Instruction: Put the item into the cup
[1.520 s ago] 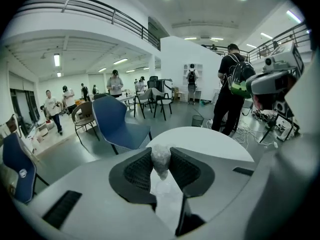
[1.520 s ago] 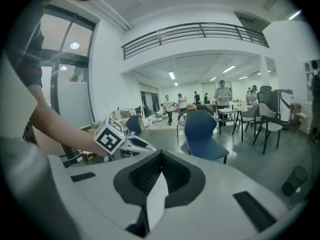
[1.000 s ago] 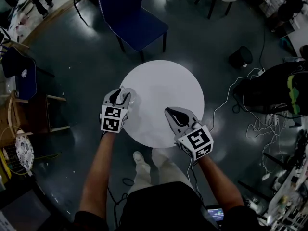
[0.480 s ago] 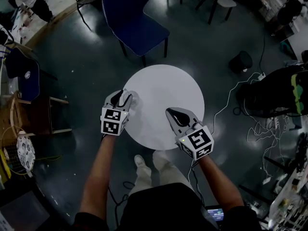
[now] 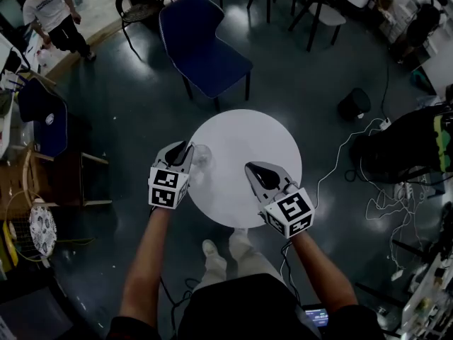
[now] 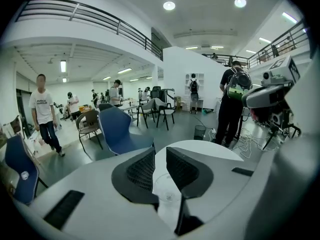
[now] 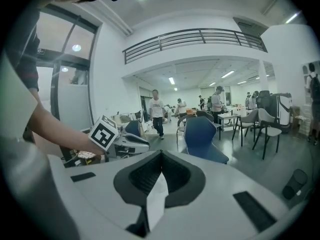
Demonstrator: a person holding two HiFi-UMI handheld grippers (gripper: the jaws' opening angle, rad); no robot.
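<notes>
Left gripper view shows the cup (image 6: 168,193) as a clear, thin-walled round, barely distinct from the white round table (image 6: 212,150) it stands on at the left edge. It sits between the left gripper (image 6: 160,153) jaws, which are closing, with a gap showing between the ribbed black pads. The right gripper (image 7: 161,158) has its jaws pressed together on a flat white sliver (image 7: 155,200). Whether that sliver is paper or cloth is unclear, and its lower end is cut off.
</notes>
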